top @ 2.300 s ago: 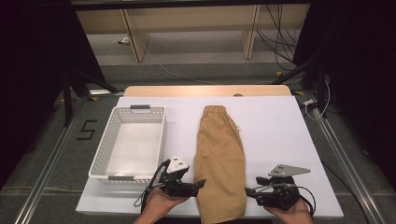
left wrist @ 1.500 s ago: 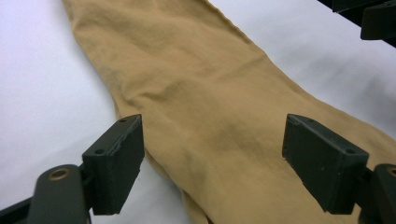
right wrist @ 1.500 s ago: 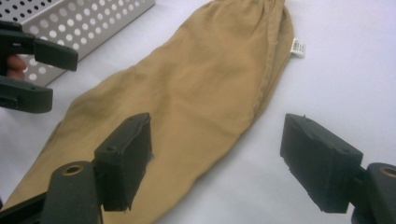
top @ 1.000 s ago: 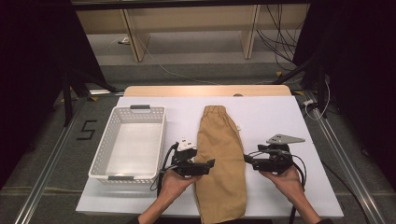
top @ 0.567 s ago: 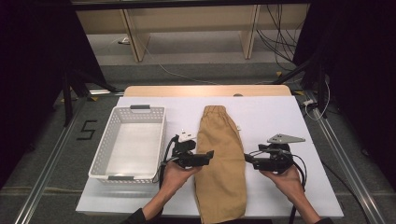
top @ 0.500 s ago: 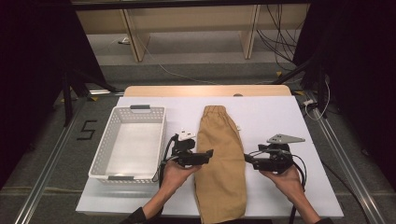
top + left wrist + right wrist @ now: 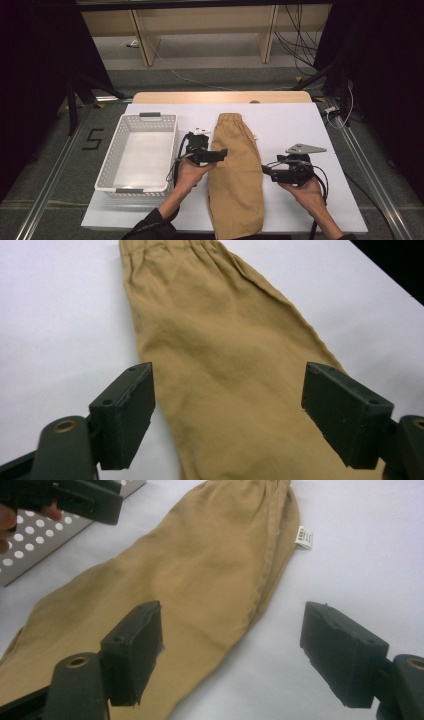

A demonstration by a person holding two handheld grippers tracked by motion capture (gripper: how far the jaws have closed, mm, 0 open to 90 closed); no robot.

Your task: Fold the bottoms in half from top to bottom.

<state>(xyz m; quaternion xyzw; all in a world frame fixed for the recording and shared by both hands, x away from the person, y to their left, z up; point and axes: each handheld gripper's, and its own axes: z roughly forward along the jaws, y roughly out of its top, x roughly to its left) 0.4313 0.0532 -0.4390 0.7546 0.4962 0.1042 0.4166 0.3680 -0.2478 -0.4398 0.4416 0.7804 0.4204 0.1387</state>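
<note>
A white perforated basket (image 7: 137, 150) is sitting at the left of the worktop (image 7: 300, 125), its near corner also showing in the right gripper view. Just right of it, the left tongs (image 7: 220, 153) are hovering at the left edge of the tan trousers (image 7: 235, 170), jaws spread wide with nothing pinched; in the left gripper view they are framing the cloth from above. The trousers are lying folded lengthwise along the middle of the worktop, waistband at the far end, a small white label (image 7: 303, 536) sticking out at the waist's right side. The right tongs (image 7: 267, 170) are hanging just beside the trousers' right edge, jaws likewise spread and holding nothing. Bare white worktop is lying between both tongs and the cloth.
</note>
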